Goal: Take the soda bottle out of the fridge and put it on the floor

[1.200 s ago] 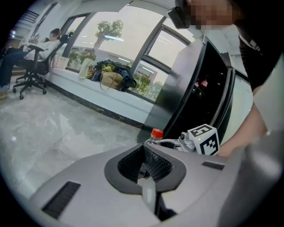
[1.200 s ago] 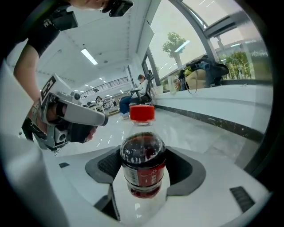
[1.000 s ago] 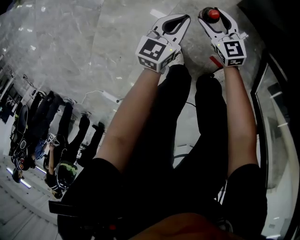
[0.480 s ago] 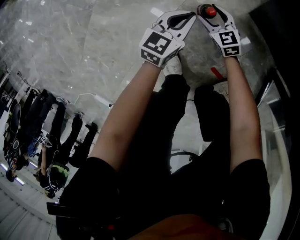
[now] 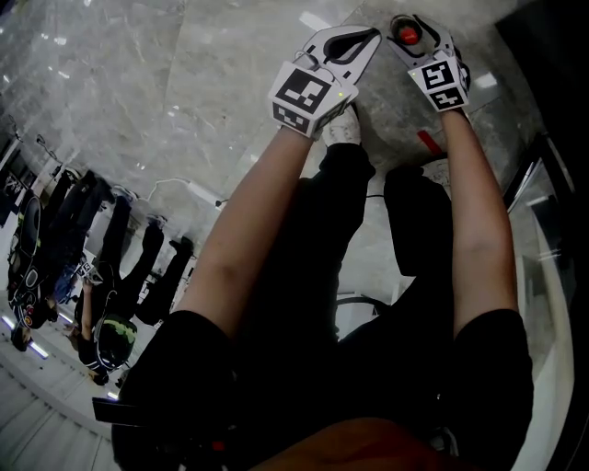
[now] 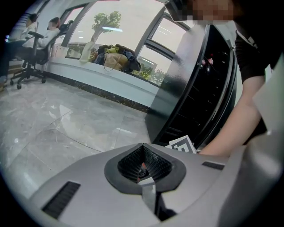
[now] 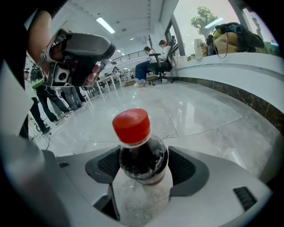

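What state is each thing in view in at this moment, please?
soda bottle: red cap on, dark drink inside, gripped just below the neck by the right tool.
right tool: shut on the soda bottle.
left tool: shut, holding nothing.
fridge: dark racks visible; I cannot tell whether its door is open.

both grippers pushed out, arms stretched longer

over the last second the left gripper (image 5: pixel 361 39) and right gripper (image 5: pixel 414 26) have slid away from the body, up the head view; the right one's marker cube (image 5: pixel 438 85) has twisted round, and the soda bottle (image 5: pixel 406 35) has drifted slightly left with it.
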Action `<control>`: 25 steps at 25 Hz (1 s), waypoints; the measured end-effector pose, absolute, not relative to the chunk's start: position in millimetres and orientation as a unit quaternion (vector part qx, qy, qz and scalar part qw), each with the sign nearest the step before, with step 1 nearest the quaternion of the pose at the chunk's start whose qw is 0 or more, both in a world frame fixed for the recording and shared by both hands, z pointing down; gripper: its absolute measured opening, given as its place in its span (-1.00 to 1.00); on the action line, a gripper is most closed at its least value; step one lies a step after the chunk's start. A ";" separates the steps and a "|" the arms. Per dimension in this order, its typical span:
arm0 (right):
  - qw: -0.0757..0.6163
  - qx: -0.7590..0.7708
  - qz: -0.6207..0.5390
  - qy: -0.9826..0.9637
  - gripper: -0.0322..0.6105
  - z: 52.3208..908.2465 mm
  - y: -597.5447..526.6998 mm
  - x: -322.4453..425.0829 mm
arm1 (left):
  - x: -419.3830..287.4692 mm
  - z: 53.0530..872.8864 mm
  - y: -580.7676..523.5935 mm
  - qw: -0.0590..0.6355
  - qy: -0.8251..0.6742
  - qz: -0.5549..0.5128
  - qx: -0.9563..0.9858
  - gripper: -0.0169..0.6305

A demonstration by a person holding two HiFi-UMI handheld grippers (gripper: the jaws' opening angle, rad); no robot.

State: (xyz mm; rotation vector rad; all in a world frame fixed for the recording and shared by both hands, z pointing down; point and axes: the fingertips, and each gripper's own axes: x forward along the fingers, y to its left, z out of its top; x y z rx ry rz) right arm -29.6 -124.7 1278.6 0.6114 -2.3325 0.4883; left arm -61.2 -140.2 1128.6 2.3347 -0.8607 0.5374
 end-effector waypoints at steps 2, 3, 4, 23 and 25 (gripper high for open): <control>0.341 0.221 0.188 -0.894 0.07 1277.8 -121.8 -33.6 | -61.6 1124.0 -141.9 0.294 -0.327 0.200 0.876 -0.94; 0.342 0.220 0.187 -0.894 0.07 1274.3 -121.1 -34.0 | -61.4 1119.7 -142.4 0.295 -0.328 0.199 0.875 -0.94; 0.343 0.221 0.187 -0.894 0.07 1269.1 -120.6 -33.3 | -60.7 1113.9 -142.7 0.295 -0.329 0.197 0.875 -0.94; 0.210 0.281 0.188 -0.918 0.07 815.0 -114.1 2.3 | -36.2 766.9 -116.3 0.249 -0.275 0.153 0.916 -0.94; 0.186 0.292 0.178 -0.921 0.07 746.4 -110.7 5.5 | -35.1 711.4 -109.8 0.237 -0.264 0.142 0.924 -0.94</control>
